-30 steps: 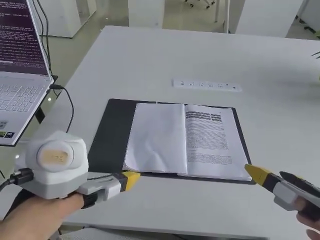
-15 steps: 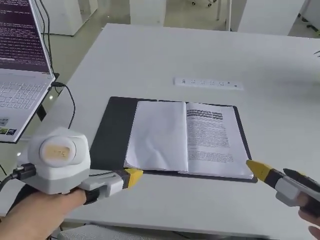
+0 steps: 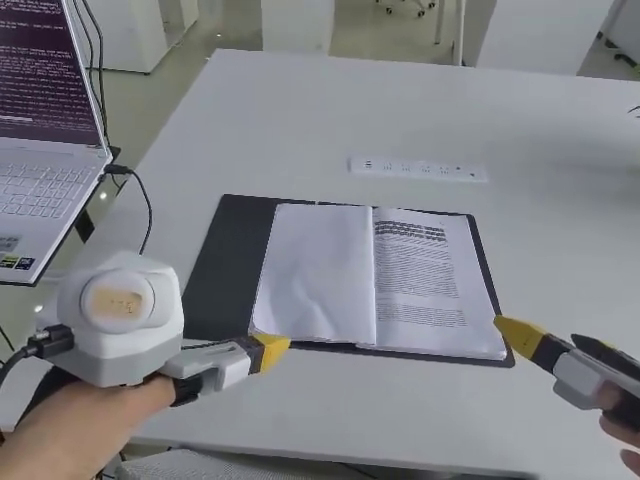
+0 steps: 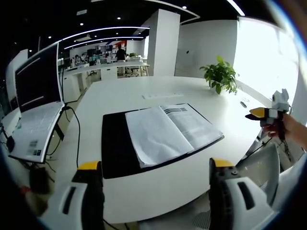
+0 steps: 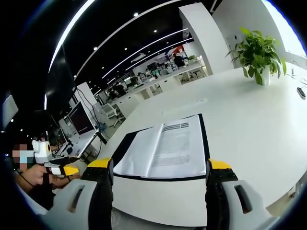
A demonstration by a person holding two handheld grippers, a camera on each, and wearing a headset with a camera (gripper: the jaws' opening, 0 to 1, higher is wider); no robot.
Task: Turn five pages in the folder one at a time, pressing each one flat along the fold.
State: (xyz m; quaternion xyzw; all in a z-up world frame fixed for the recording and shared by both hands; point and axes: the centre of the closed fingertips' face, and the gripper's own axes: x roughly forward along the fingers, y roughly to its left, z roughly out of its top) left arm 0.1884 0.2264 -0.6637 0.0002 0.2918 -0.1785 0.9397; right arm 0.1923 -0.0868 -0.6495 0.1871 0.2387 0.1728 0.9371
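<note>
The folder [image 3: 372, 278] lies open on the white table, with its black cover [image 3: 228, 262] showing at the left. A blank white page [image 3: 315, 270] is on the left and a printed page [image 3: 425, 275] on the right, both flat. My left gripper [image 3: 268, 350] hovers open just off the folder's near left corner. My right gripper [image 3: 520, 335] stands open by the near right corner, touching nothing. In the left gripper view the folder [image 4: 158, 129] lies ahead of the wide-apart jaws [image 4: 156, 167]. The right gripper view has the folder [image 5: 165, 146] beyond its spread jaws [image 5: 159, 164].
An open laptop [image 3: 40, 130] sits at the far left, its cable [image 3: 140, 205] trailing over the table's edge. A white power strip [image 3: 418, 168] lies behind the folder. A potted plant [image 4: 219, 76] stands at the table's far end. The table's front edge runs just under both grippers.
Both grippers have crept slightly toward the folder's near corners. The pages lie as before.
</note>
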